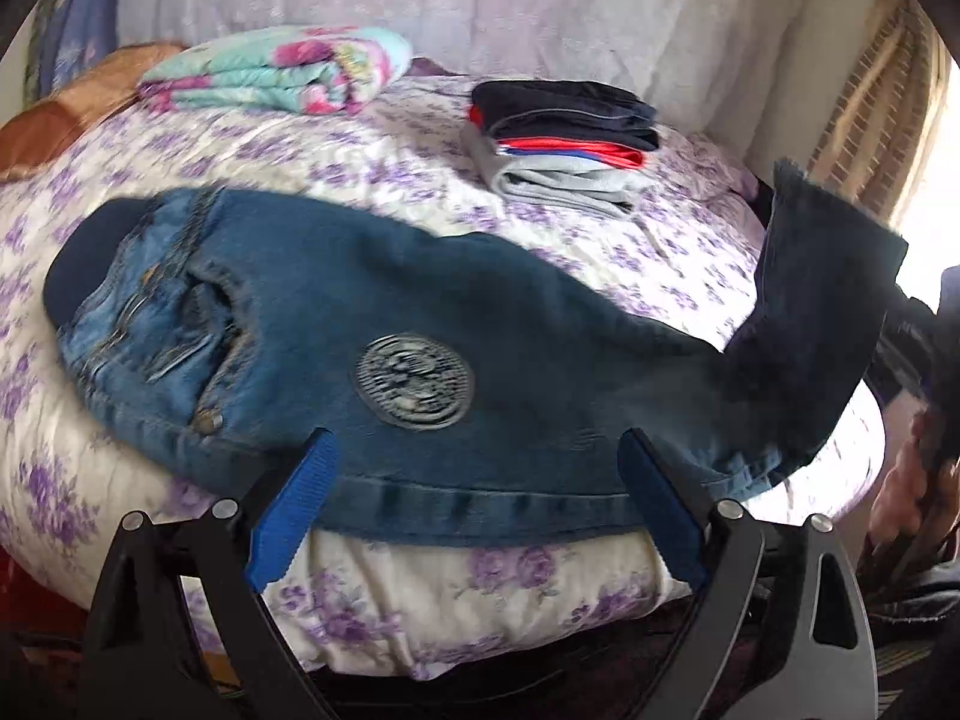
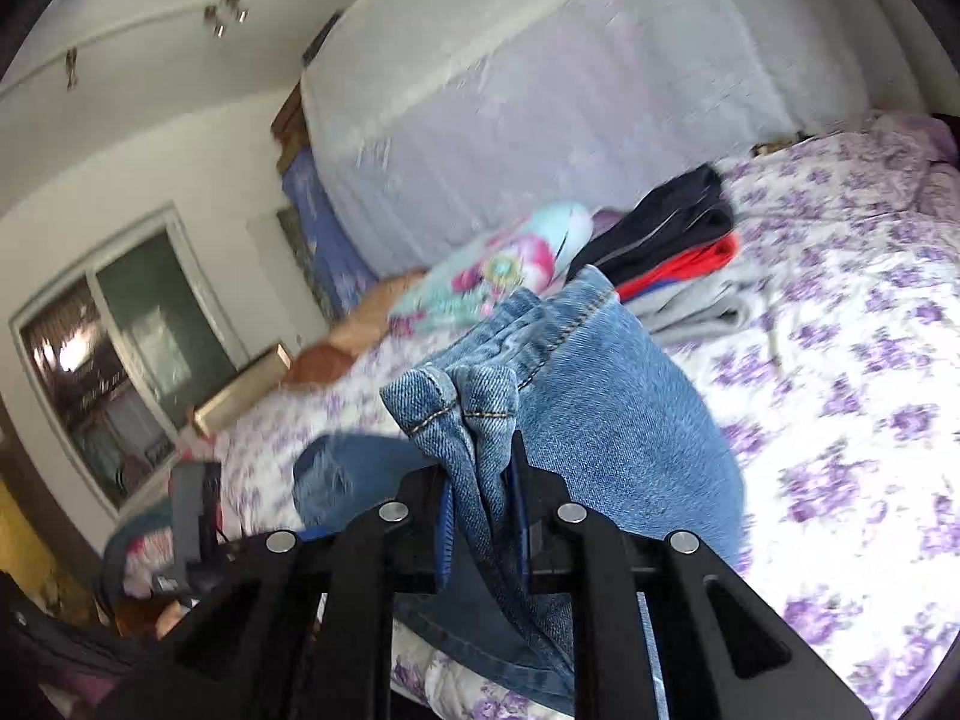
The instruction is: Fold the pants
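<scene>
the jeans (image 1: 372,324) lie across the near part of the bed (image 1: 420,138), on a white cover printed with purple flowers. in the left wrist view the waist end, with its dark band, pocket and rivet, sits at the left. a round grey patch (image 1: 415,383) shows on the upper leg near the middle. a hemmed edge of denim runs along the bed's near edge.

the left gripper (image 1: 480,480) hangs at that near edge with its jaws wide apart. its blue pads (image 1: 297,510) stand on either side of the hemmed edge and grip nothing. whether the tips touch the denim cannot be told.

at the right of that view the leg ends (image 1: 822,324) are lifted off the bed and stand up, dark against the bright window. the right gripper (image 2: 483,480) has them: in its own view the jaws are nearly closed on a bunched wad of denim cuffs (image 2: 456,402), which sticks up past the fingertips. the rest of the leg drapes down behind toward the bed.

farther back on the bed sits a folded stack (image 1: 564,144) of dark, red and grey clothes. left of it lies a folded floral blanket (image 1: 282,69). a pale covered headboard (image 1: 480,6) stands behind both. the frames are somewhat blurred.
</scene>
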Tool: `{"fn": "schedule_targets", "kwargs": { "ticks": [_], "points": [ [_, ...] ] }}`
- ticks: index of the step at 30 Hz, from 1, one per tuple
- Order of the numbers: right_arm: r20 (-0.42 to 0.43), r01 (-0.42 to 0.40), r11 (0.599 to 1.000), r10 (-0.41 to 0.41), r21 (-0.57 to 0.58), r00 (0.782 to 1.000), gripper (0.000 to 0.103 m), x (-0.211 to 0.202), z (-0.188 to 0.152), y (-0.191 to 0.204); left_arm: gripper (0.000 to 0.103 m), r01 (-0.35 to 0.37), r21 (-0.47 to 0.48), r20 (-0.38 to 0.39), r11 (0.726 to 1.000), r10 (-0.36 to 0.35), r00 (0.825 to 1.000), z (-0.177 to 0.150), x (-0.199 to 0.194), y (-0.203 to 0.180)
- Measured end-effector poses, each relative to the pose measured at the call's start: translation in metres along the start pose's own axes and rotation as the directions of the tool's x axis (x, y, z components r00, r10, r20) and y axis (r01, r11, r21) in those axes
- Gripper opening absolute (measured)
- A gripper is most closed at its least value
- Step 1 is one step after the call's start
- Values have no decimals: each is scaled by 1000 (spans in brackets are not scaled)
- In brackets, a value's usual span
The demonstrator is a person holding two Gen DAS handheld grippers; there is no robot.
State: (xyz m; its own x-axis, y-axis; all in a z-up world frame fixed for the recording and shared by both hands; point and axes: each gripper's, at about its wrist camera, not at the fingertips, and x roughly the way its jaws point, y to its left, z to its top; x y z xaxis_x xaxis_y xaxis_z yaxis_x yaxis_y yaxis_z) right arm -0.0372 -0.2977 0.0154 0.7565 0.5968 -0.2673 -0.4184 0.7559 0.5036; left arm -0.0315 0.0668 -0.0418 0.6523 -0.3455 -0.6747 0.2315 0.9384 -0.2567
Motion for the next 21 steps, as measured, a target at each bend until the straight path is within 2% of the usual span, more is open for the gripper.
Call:
{"fn": "schedule_targets", "kwargs": {
  "ticks": [1, 3, 5, 7, 10, 11, 12, 13, 15, 19, 21],
  "points": [
    [47, 28, 999, -29, 32, 998, 16, -22, 5, -11, 91, 14, 47, 4, 999, -14, 1000, 3, 2, -13],
    [88, 75, 992, -84, 99, 993, 18, -56, 4, -35, 91, 28, 157, 10, 987, -30, 1000, 11, 10, -47],
    [101, 121, 978, -140, 172, 985, 19, -79, -8, -61, 92, 29, 263, 22, 964, -36, 999, 20, 21, -85],
    [87, 155, 955, -182, 255, 979, 19, -91, -25, -87, 92, 72, 322, 5, 944, -78, 997, 30, 38, -117],
    [77, 187, 917, -227, 351, 971, 19, -99, -50, -114, 92, 160, 351, -133, 923, -120, 984, 34, 83, -164],
    [83, 189, 909, -235, 371, 968, 19, -102, -55, -120, 92, 156, 374, -181, 914, -93, 979, 27, 97, -175],
    [89, 189, 904, -240, 384, 967, 19, -104, -57, -124, 92, 180, 400, -267, 899, -74, 961, 14, 115, -188],
    [93, 186, 901, -240, 391, 966, 19, -106, -59, -127, 92, 190, 425, -317, 885, -51, 947, -1, 126, -197],
    [78, 187, 907, -232, 378, 970, 18, -100, -61, -125, 93, 124, 503, -256, 855, 10, 967, -20, 125, -209],
    [73, 203, 916, -242, 346, 968, 18, -97, -57, -122, 93, 151, 482, -271, 863, -17, 962, -19, 120, -205],
    [82, 199, 918, -241, 342, 967, 19, -97, -51, -122, 93, 95, 491, -210, 866, 12, 978, -14, 109, -205]
  ]
}}
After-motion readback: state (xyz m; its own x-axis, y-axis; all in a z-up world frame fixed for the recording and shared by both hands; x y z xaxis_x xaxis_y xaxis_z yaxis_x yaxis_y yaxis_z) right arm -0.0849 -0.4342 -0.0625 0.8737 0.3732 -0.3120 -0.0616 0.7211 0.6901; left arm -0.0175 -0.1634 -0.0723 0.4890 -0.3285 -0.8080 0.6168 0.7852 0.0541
